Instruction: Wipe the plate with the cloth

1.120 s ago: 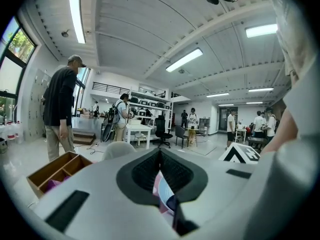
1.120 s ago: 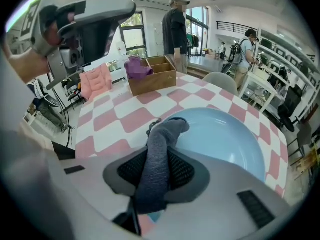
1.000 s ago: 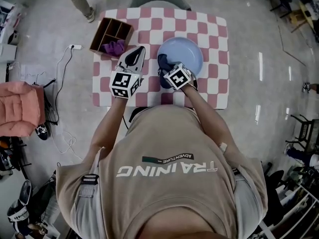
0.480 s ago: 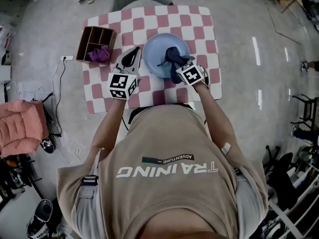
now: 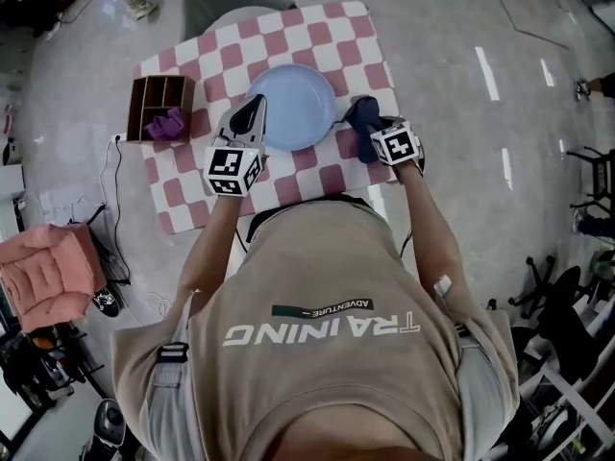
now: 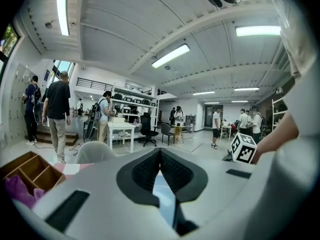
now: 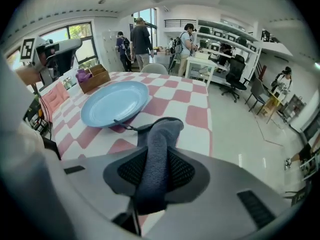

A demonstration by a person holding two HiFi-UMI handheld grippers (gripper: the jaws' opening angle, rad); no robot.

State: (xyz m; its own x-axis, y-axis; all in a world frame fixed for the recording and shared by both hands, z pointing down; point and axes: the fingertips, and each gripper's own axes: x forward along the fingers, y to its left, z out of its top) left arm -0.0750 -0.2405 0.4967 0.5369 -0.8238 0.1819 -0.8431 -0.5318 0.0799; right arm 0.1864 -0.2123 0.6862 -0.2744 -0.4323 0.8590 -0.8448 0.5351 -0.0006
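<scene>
A pale blue plate [image 5: 293, 107] lies on the pink-and-white checked table [image 5: 192, 200]. My left gripper [image 5: 254, 113] reaches its left rim and is shut on that rim; a thin blue strip of plate [image 6: 166, 200] shows between the closed jaws of my left gripper [image 6: 160, 156]. My right gripper [image 5: 377, 133] is to the right of the plate, shut on a dark blue-grey cloth [image 5: 362, 116]. In the right gripper view the cloth [image 7: 162, 129] runs out of my right gripper [image 7: 159, 151] and droops onto the table just beside the plate [image 7: 116, 103].
A wooden compartment box [image 5: 156, 104] with a purple cloth [image 5: 169, 123] in it stands at the table's left edge. A grey chair [image 5: 226, 3] is at the far side. The table's right edge [image 5: 389, 84] is close to my right gripper. People stand in the background room.
My right gripper has carried the cloth rightward, from on the plate to the table beside it. My left gripper has stayed at the plate's left rim.
</scene>
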